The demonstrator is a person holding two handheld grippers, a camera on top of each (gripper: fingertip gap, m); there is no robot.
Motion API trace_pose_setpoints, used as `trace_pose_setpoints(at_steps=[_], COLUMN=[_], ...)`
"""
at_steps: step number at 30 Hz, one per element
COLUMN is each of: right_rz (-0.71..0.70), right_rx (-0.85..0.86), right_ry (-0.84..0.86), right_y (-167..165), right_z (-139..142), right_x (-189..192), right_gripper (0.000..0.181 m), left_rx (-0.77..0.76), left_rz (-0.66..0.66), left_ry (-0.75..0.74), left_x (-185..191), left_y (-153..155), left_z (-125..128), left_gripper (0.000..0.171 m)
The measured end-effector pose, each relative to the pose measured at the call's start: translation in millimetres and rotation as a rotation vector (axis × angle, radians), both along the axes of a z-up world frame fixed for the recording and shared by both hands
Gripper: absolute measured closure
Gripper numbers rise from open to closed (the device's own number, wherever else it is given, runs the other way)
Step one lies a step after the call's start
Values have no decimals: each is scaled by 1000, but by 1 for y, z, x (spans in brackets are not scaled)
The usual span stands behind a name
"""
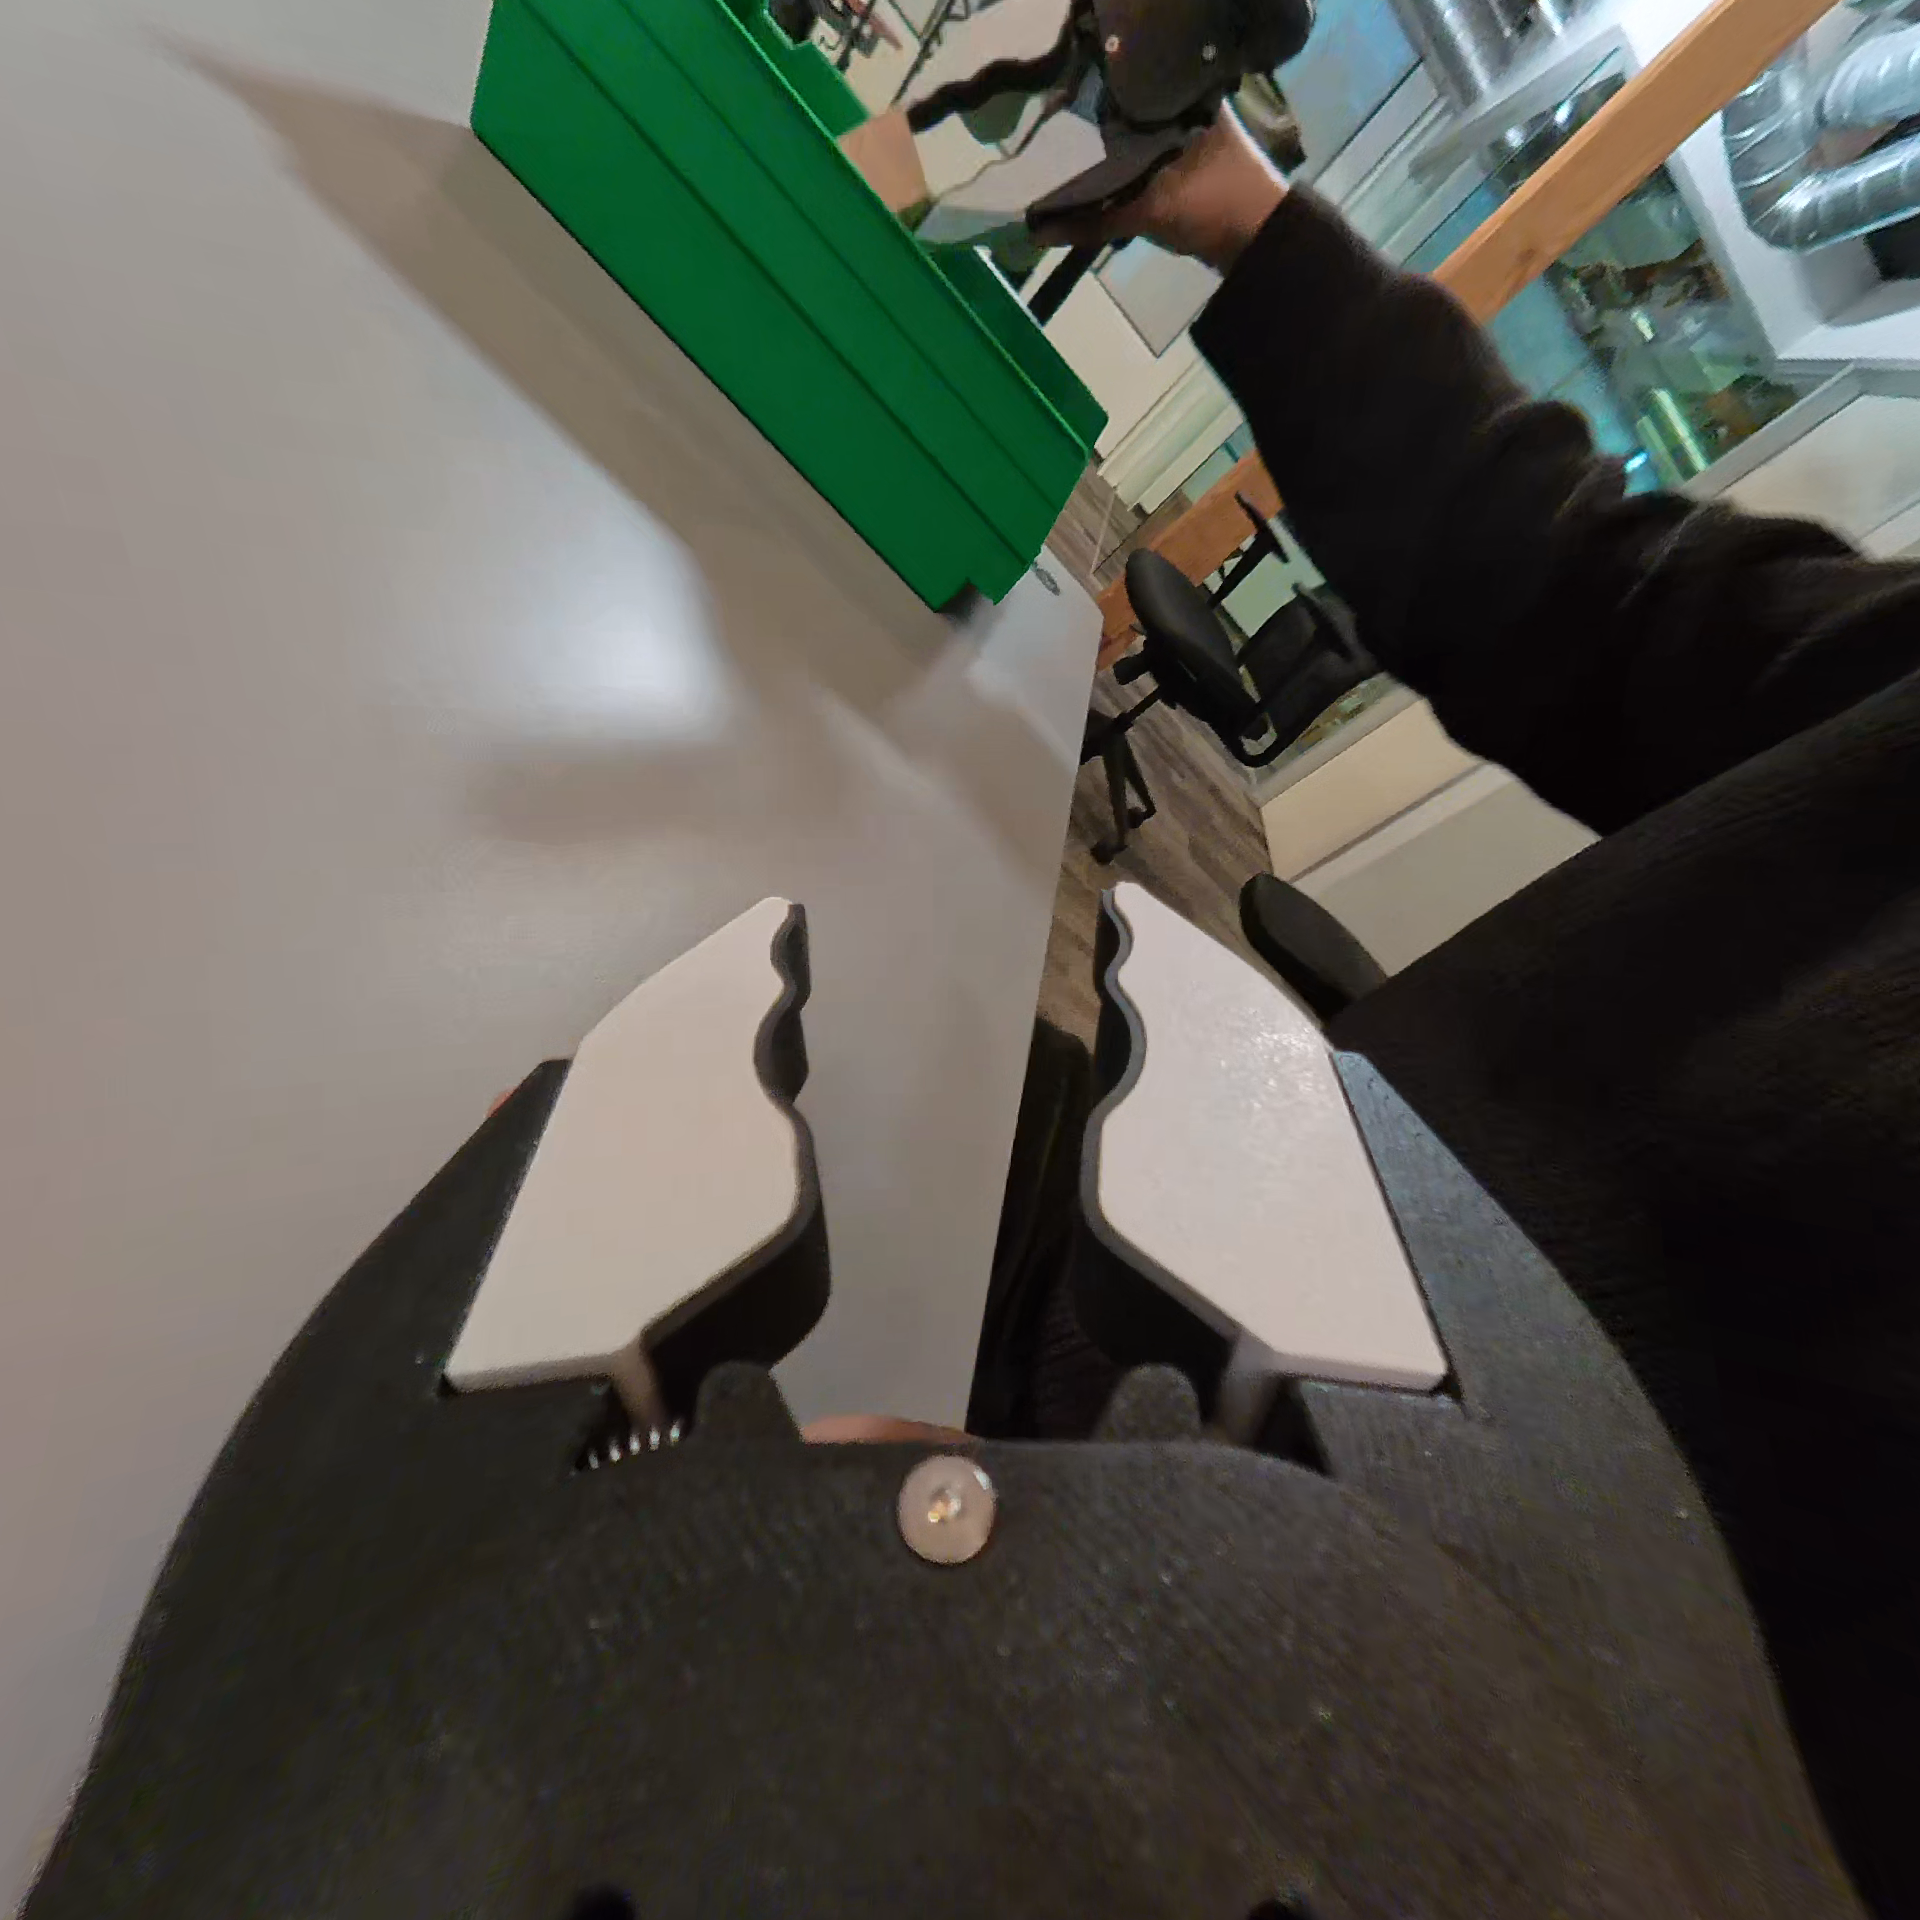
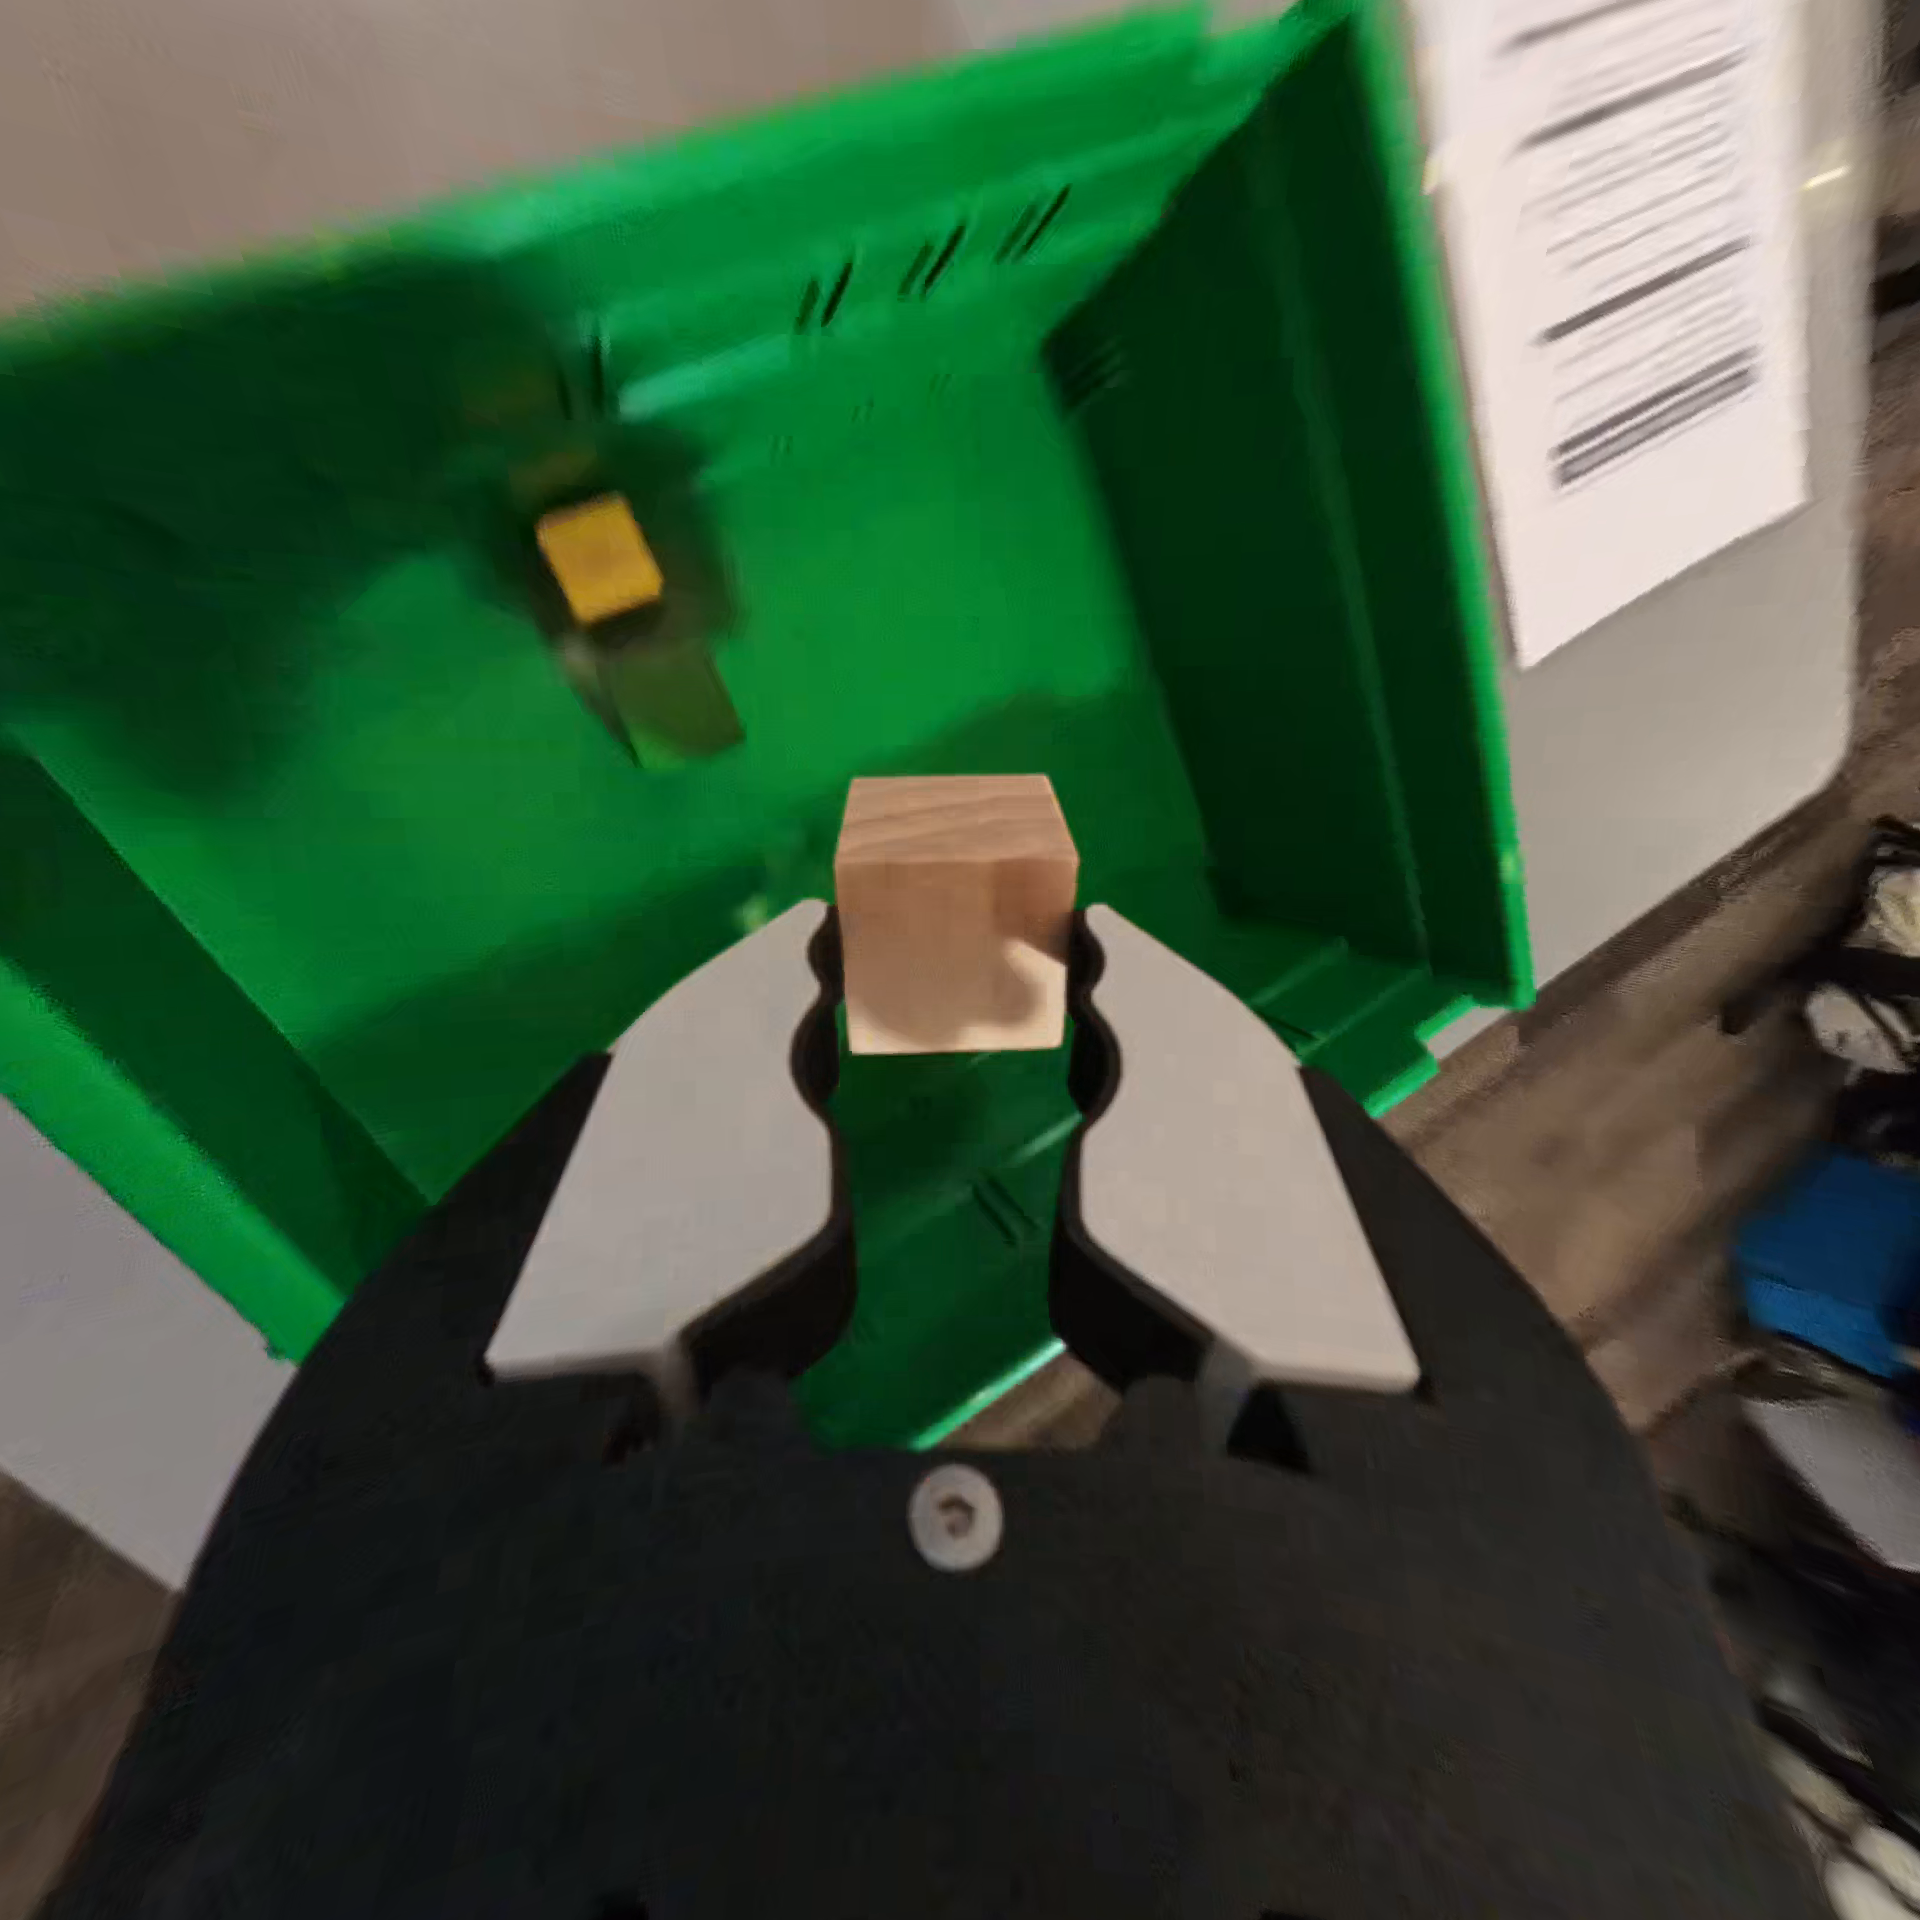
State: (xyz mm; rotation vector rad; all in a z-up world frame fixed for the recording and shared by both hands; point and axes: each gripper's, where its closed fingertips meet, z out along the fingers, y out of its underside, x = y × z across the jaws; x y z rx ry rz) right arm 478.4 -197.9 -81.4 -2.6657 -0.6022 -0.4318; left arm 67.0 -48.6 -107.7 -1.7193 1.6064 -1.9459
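Between the tips of the right claw [image 2: 951, 935] sits a plain wooden cube [image 2: 951, 914], pinched on two opposite faces by the notched pads and carried clear of everything below it. The grip is only at the very tips, I'd say so that most of the cube stands proud of the fingers. Straight beneath and beyond it is the green bin [image 2: 935, 520], the claw hanging over its open mouth, so the cube hangs above the bin floor and not the bench. Down in the bin lies a yellow block [image 2: 600, 558] with a darker olive one [image 2: 675, 696] just beside it (both smeared by blur, so whether they touch I cannot tell). A white printed sheet [image 2: 1631, 312] lies on the bench to the right of the bin.

The left claw [image 1: 951, 956] holds nothing; its jaws stand apart with only air between them. It hangs low at the near edge of the pale bench [image 1: 312, 623], well apart from the bin [image 1: 790, 312], which from here shows only its outer wall. Farther off, the person's hand [image 1: 1195, 197] and dark sleeve [image 1: 1455, 468] hold the other claw up over the bin. Office chairs [image 1: 1195, 644] stand on the floor beyond.
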Motion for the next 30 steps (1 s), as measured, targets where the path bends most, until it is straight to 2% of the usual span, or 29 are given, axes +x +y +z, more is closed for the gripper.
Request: trace_pose_setpoints(at_steps=[3, 6, 9, 15, 30], right_rz=[102, 214, 258, 284, 280], right_rx=[-210, -437, -532, -474, -513], right_ry=[36, -76, -80, -9, -83], right_y=[-7, -22, -29, -17, -20], right_z=[-25, -44, -59, -67, -67], right_x=[-17, -13, -11, -21, -13], right_gripper=[139, 139, 139, 139, 134], left_rx=[5, -31, 11, 7, 2], left_rz=[32, 27, 31, 21, 11], left_ry=[23, 15, 24, 36, 43], left_x=[5, 7, 7, 5, 5], left_y=[0, -5, -2, 1, 3], left_z=[-3, 2, -3, -7, -8], left_gripper=[118, 118, 118, 118, 118])
